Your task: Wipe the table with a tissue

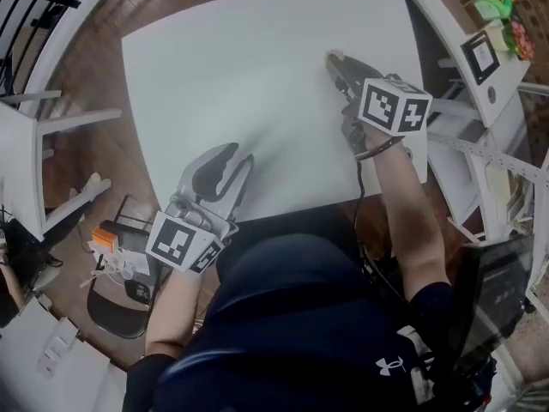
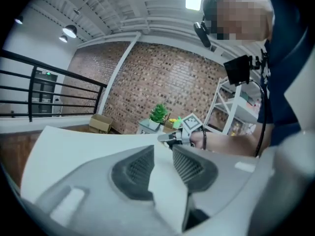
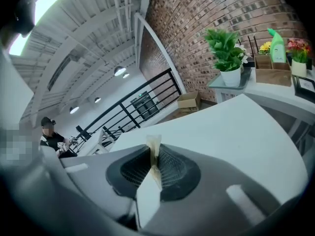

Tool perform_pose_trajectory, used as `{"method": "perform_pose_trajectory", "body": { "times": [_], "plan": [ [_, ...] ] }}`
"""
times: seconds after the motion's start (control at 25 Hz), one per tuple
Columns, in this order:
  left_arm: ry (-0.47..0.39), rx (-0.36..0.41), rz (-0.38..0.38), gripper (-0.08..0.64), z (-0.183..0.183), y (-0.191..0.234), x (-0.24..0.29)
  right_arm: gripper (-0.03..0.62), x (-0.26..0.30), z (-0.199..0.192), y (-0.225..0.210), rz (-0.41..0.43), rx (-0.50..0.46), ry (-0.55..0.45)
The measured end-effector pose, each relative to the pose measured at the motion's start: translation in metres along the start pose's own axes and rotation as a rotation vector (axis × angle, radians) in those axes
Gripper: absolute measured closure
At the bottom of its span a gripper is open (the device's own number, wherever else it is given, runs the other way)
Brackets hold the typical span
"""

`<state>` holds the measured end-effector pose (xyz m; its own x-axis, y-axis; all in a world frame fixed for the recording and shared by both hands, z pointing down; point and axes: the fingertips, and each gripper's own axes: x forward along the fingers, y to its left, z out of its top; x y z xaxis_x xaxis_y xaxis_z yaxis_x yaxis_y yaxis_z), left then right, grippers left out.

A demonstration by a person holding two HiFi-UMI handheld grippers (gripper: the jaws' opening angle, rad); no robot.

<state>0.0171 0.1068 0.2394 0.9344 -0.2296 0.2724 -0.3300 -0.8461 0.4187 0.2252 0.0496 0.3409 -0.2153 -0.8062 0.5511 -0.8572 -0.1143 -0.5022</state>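
A pale folded paper tissue [image 3: 153,154] is pinched between the jaws of the right gripper [image 1: 337,65] toward the far right corner of the white rectangular table [image 1: 240,84], the left gripper [image 1: 225,168] is seen spread and empty by the near edge, and most wiping is judged left.

The right tongs [image 3: 153,156] hide most of the tissue [image 3: 154,141].

Left gripper [image 1: 230,163]: light grey shell, two curved jaws, dark ribbed pads [image 2: 134,170] on the inner faces.
Right gripper [image 1: 334,60]: same grey shell, dark meshed pads [image 3: 172,168].
Marker cubes: one white cube [image 1: 182,243] on the left gripper, one [image 1: 393,106] on the right, with a black square pattern on each face.
Cable [image 1: 358,191]: thin and black, running from the right gripper along the forearm.
Shirt [image 1: 292,316]: dark navy, short sleeves, small white logo [image 1: 390,366].
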Motion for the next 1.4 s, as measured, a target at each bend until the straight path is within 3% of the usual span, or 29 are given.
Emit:
{"method": "perform_pose_trajectory", "body": {
  "times": [0.16, 0.4, 0.68, 0.88, 1.08, 1.4],
  "plan": [
    [-0.012, -0.008, 0.027, 0.442, 0.001, -0.034, 0.023, 0.558, -0.036, 0.005, 0.012, 0.112, 0.017, -0.025],
    [-0.061, -0.008, 0.084, 0.442, 0.008, -0.079, 0.036, 0.558, -0.076, -0.003, 0.064, 0.377, 0.017, -0.036],
    [-0.208, -0.054, 0.112, 0.442, 0.033, -0.089, -0.019, 0.558, -0.139, -0.008, 0.147, 0.513, -0.041, -0.131],
    [-0.268, -0.004, 0.085, 0.442, 0.027, -0.105, -0.087, 0.558, -0.198, -0.034, 0.198, 0.473, -0.172, -0.238],
    [-0.279, -0.010, 0.037, 0.443, 0.002, -0.119, -0.150, 0.558, -0.244, -0.071, 0.243, 0.432, -0.167, -0.320],
    [-0.243, 0.030, -0.035, 0.442, -0.010, -0.157, -0.181, 0.558, -0.276, -0.104, 0.267, 0.330, -0.250, -0.356]
  ]
}}
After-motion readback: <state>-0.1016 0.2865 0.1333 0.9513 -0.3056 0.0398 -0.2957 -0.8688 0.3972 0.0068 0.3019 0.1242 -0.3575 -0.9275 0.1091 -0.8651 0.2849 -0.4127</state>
